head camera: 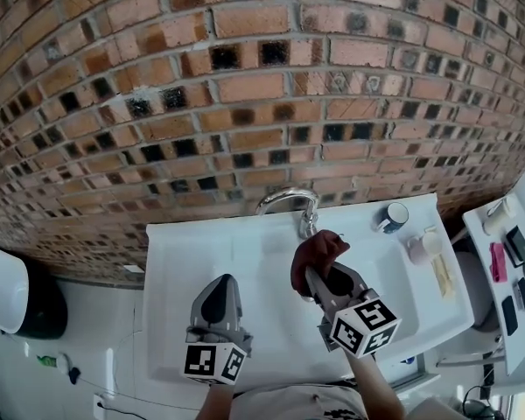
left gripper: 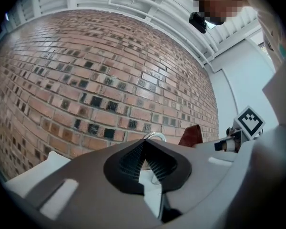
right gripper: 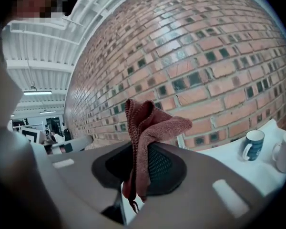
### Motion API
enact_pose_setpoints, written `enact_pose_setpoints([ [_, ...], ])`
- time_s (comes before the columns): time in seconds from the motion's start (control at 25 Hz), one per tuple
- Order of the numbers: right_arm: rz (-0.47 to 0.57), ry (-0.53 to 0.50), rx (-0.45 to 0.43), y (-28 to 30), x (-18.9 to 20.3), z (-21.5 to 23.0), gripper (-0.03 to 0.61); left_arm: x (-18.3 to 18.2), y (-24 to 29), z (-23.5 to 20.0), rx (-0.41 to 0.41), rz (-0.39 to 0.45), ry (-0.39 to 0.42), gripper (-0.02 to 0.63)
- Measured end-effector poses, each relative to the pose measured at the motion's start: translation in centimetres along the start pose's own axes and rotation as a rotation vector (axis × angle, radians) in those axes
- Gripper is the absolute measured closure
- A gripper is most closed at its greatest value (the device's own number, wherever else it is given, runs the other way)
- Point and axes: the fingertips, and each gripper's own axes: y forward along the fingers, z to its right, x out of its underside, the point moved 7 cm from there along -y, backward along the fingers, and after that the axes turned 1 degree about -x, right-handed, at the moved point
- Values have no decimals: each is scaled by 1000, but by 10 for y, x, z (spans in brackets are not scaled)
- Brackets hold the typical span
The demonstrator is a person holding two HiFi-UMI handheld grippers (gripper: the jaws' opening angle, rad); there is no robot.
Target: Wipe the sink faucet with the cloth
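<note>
A chrome faucet (head camera: 287,201) arches over the white sink (head camera: 184,261) set against the brick wall. My right gripper (head camera: 319,274) is shut on a reddish-brown cloth (head camera: 319,250) and holds it just in front of and below the spout. In the right gripper view the cloth (right gripper: 150,125) sticks up folded from between the jaws of the right gripper (right gripper: 136,149). My left gripper (head camera: 222,285) hovers over the basin to the left, shut with nothing in it. From the left gripper view the faucet (left gripper: 155,137) and the cloth (left gripper: 191,134) show past the left gripper (left gripper: 143,145).
A dark blue mug (head camera: 392,217) and a white mug (head camera: 422,247) stand on the sink's right ledge, with a yellowish bar (head camera: 442,275) beside them. A side shelf (head camera: 494,296) with small items is at far right. A black bin (head camera: 17,294) sits at left.
</note>
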Motion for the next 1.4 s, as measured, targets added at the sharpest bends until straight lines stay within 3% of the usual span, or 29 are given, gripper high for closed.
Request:
enact_pose_setpoints([
  [0.16, 63, -15, 0, -19, -9, -16, 526, -7, -9, 8, 11, 16, 4, 609],
  [0.48, 68, 10, 19, -43, 8, -33, 526, -13, -24, 18, 34, 26, 23, 609],
  [1.4, 99, -47, 6, -58, -2, -50, 529, -21, -39, 23, 39, 47, 25, 609],
])
